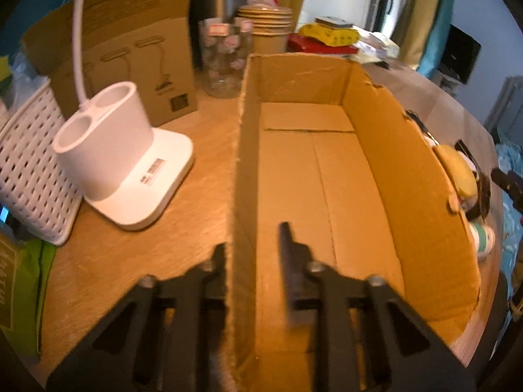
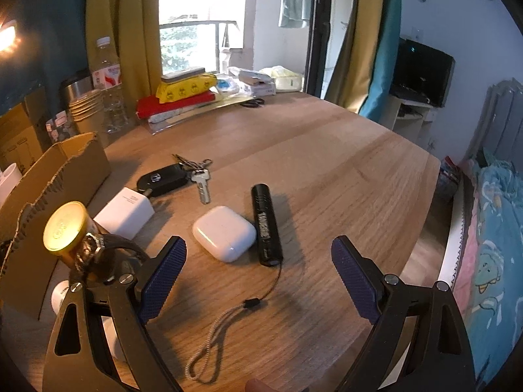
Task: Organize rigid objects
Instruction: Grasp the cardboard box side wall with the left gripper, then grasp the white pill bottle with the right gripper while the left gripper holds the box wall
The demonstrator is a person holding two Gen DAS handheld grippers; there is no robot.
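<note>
A wooden table with a pale oak grain fills both views, set in a bedroom with mustard and teal curtains, a bright window behind it and a dark television on a white stand to the right.

The left gripper straddles the near left wall of an open cardboard box; one finger is outside the wall and one inside, with a gap beside the inner finger, so the jaws are apart rather than pinched on the card. The box floor is bare. Left of the box stand a white lamp base and a white woven basket.

The right gripper hovers above the table with its blue-padded fingers spread wide, holding nothing. Between and just ahead of them lie a white earbud case and, touching its right side, a black flashlight with a looped wrist cord. Further back sit a car key with keys and a white charger. A gold-lidded jar stands just beside the box's torn right wall.
</note>
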